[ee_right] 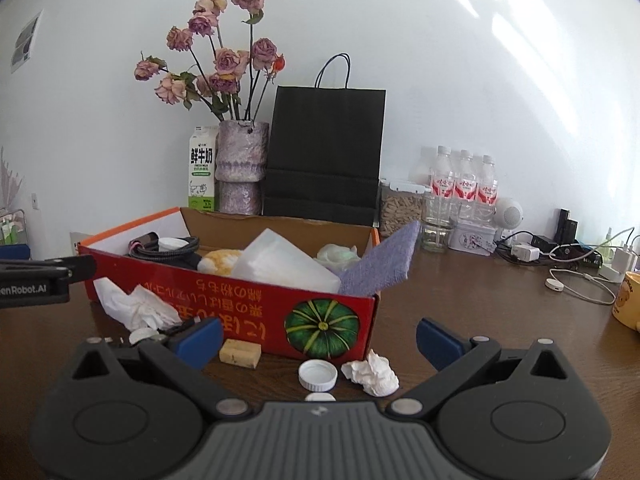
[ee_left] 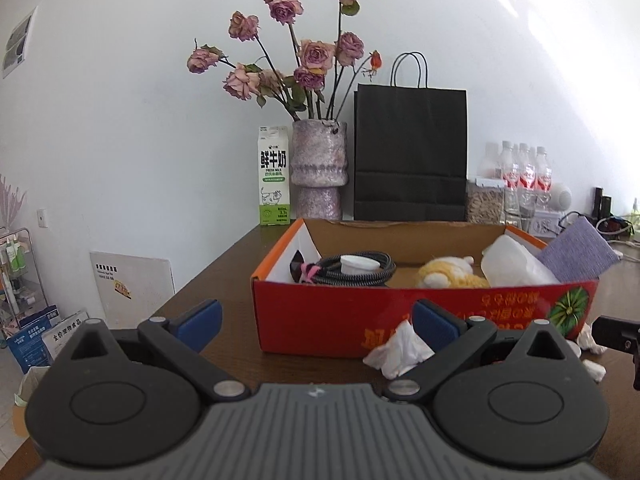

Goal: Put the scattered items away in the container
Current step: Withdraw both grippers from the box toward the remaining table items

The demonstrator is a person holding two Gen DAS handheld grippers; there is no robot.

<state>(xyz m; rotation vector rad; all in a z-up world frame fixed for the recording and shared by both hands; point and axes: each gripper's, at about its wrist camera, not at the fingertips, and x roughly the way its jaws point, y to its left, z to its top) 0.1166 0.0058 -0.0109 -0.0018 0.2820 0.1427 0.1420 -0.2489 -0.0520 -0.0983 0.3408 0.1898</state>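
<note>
The right gripper [ee_right: 319,340] is spread wide with nothing between its blue pads, low over the brown table [ee_right: 480,312]. Between the fingers lie a white bottle cap [ee_right: 318,375] and a crumpled tissue ball [ee_right: 372,373], just beside each other, close to the near wall of the red cardboard box [ee_right: 240,312]. A yellow sponge block [ee_right: 240,353] touches that wall, to the left of the cap. A larger crumpled tissue [ee_right: 136,304] lies farther left against the same wall.

The left gripper [ee_left: 318,326] is likewise released and empty, facing the box [ee_left: 340,320]; the large tissue [ee_left: 400,350] shows beside its right finger.

Inside the box lie a coiled black cable [ee_right: 164,252], a yellow plush toy [ee_right: 220,260], a translucent white bag [ee_right: 280,268], and a purple cloth [ee_right: 384,268] hanging over the right corner.

Along the table's far edge stand a milk carton [ee_right: 203,168], a vase [ee_right: 242,168] and a black paper bag [ee_right: 326,152].
</note>
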